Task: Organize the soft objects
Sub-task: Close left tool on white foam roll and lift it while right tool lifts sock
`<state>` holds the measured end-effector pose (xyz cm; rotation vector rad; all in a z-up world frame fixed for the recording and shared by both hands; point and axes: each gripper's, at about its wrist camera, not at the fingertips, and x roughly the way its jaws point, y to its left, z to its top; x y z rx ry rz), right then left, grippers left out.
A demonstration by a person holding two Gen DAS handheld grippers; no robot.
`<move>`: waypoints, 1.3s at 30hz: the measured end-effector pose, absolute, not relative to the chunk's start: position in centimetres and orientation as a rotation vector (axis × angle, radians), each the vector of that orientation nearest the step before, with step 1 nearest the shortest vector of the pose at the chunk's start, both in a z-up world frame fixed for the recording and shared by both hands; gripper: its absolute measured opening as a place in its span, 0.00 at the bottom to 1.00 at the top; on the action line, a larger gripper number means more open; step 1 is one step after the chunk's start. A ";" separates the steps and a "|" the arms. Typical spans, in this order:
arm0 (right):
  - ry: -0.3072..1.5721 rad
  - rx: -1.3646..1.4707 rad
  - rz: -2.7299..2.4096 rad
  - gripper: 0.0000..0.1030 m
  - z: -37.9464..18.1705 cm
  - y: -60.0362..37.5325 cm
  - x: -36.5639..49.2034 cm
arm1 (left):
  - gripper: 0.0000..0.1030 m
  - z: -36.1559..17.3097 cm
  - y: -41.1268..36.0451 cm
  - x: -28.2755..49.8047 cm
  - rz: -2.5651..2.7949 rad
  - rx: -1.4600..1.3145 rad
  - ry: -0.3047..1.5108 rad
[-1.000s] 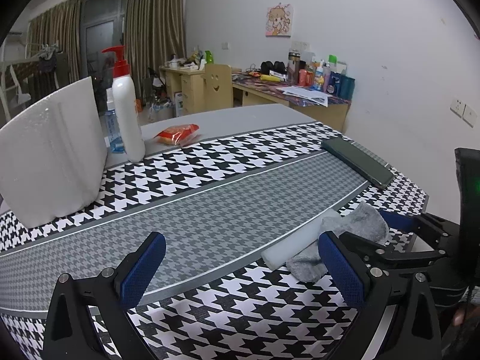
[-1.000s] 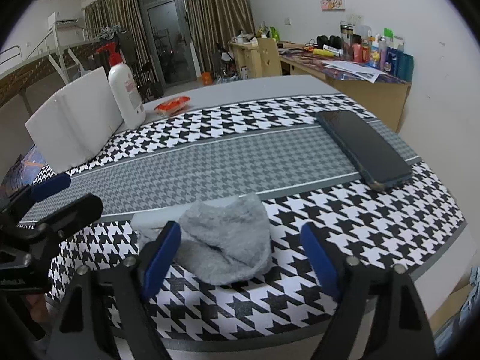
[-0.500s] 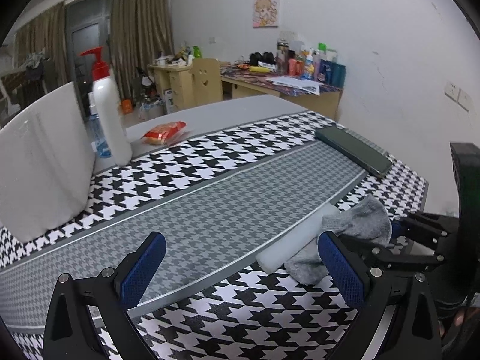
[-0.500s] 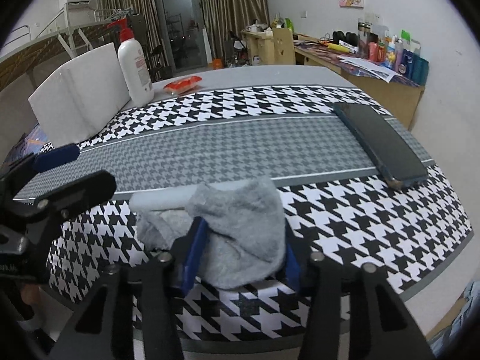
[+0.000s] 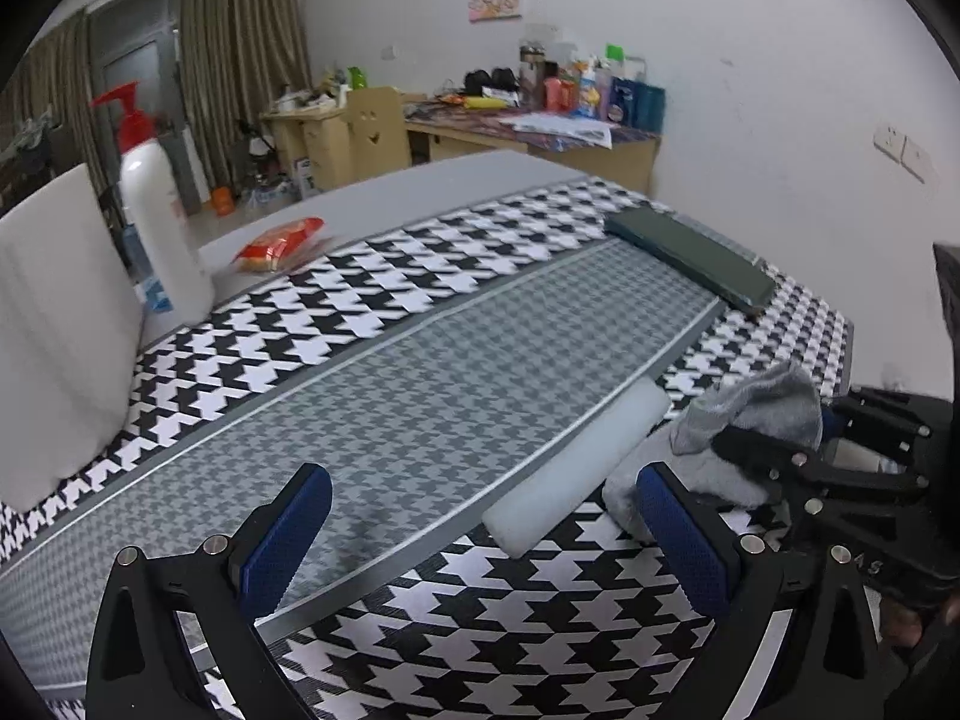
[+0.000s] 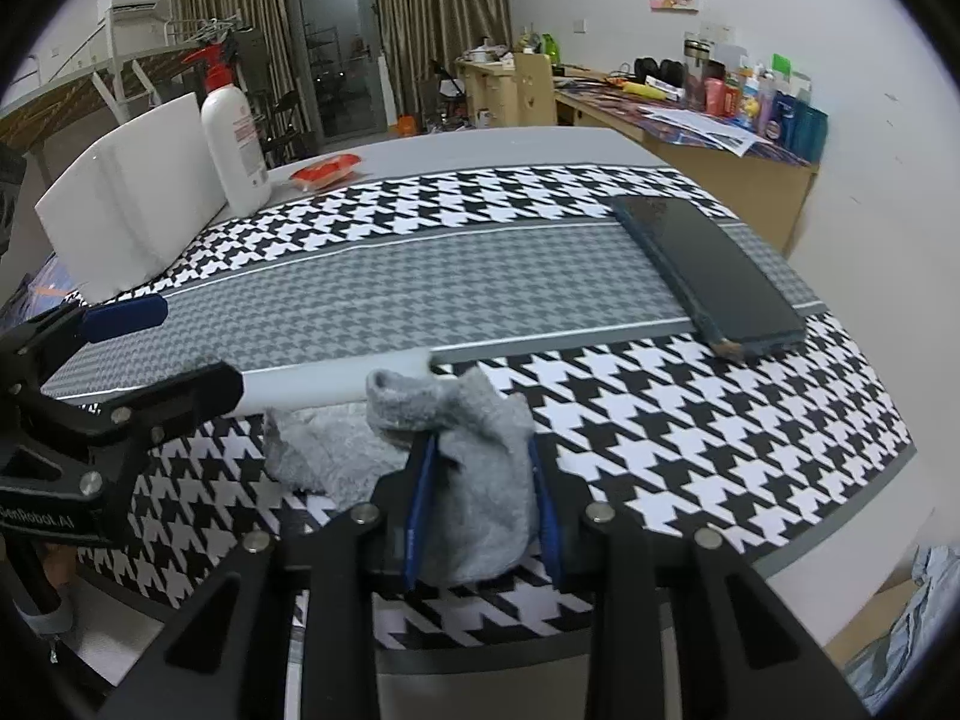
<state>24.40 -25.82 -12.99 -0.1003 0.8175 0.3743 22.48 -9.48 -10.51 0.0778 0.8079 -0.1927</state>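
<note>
My right gripper [image 6: 480, 504] pinches fuzzy grey sock [image 6: 474, 456], bottom centre of frame, bunched and lifted at one end; rest slumps on houndstooth cloth [image 6: 690, 420]. My left gripper [image 5: 480, 534] wide, empty. White foam stick [image 6: 336, 381] just behind sock. Sorting barely begun; nothing placed yet.

The right gripper [image 6: 480, 498] pinches a grey sock [image 6: 474, 456] between its blue pads, bunching it above the houndstooth cloth [image 6: 690, 414]. A white foam strip [image 6: 336, 381] lies just behind, apparently touching the sock.
</note>
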 end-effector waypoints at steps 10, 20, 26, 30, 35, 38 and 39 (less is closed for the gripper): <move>0.809 -0.078 0.344 0.38 -13.0 -26.8 24.4 | 0.78 -12.1 -10.4 23.7 -0.265 0.134 0.888; 0.793 -0.072 0.349 0.48 -12.6 -27.1 24.2 | 0.63 -12.2 -10.9 24.0 -0.311 0.164 0.897; 0.799 -0.053 0.347 0.51 -12.7 -27.2 24.2 | 0.41 -12.0 -11.8 24.2 -0.387 0.194 0.912; 0.798 -0.050 0.350 0.51 -12.6 -27.2 24.1 | 0.32 -11.9 -11.5 24.1 -0.387 0.197 0.926; 0.798 -0.052 0.354 0.51 -12.6 -27.0 24.1 | 0.22 -11.7 -10.8 23.2 -0.306 0.190 0.903; 0.793 -0.056 0.356 0.51 -12.4 -26.9 24.0 | 0.22 -11.5 -9.6 22.8 -0.245 0.127 0.913; 0.792 -0.060 0.359 0.51 -12.3 -26.9 24.0 | 0.22 -11.5 -9.1 22.6 -0.223 0.105 0.914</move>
